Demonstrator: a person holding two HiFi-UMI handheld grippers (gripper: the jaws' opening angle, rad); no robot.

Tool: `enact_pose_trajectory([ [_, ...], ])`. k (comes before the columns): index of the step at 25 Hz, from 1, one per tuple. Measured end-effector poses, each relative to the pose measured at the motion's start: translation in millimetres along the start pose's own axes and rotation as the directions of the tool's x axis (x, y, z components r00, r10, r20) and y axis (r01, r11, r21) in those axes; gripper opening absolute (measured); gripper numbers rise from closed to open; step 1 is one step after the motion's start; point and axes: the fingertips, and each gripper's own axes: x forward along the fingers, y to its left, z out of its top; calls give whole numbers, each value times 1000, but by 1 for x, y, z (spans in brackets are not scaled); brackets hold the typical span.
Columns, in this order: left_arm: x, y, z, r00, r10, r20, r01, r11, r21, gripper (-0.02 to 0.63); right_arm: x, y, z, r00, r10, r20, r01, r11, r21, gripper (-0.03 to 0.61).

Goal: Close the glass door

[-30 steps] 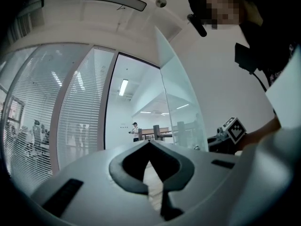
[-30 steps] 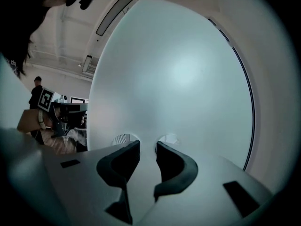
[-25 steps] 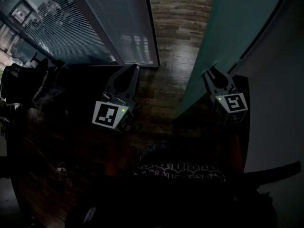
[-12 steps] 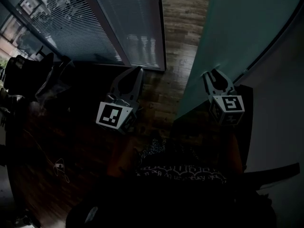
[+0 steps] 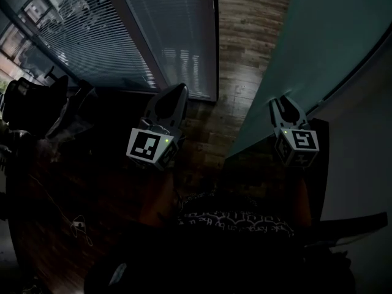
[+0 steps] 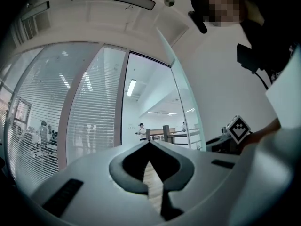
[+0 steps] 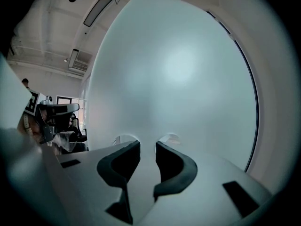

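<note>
The right gripper (image 7: 147, 145) sits at the glass door (image 7: 188, 79) (contact unclear).

The brown wood-plank floor (image 5: 242, 48) stretches ahead of and between the left claw (image 5: 176, 92) and the right claw (image 5: 283, 105) and is glossy, with pale reflections. Behind and to the left of the left claw it lies in shadow, and there a thin pale cord (image 5: 78, 224) lies loose on it.
</note>
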Motion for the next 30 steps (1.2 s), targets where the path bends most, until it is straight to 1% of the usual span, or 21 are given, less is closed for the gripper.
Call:
enact_pose_trajectory([
  [6,27,57,-1,1000,-1,-3,1,1000,7,2,50,5,8,999,-32,-15,32,999,7,106],
  [9,38,74,-5,1000,-6,-3,6,1000,11,2,69,3,7,999,-47,-15,48,999,12,106],
  [13,38,85,-9,1000,-26,-4,26,1000,11,2,84,2,10,998,-64,-20,64,998,13,104],
  [17,26,86,-9,999,-38,-3,38,999,11,3,86,1,13,996,-83,-17,83,996,18,104],
  [21,19,102,-10,1000,-23,-9,23,1000,6,3,103,2,20,996,-86,-9,86,996,24,104],
  [25,7,106,-10,1000,-3,-21,3,1000,-4,3,108,5,26,996,-90,-13,90,996,13,104],
  [30,35,122,-29,999,9,-50,-9,1000,-14,3,152,-6,26,996,-84,-22,84,996,13,104],
])
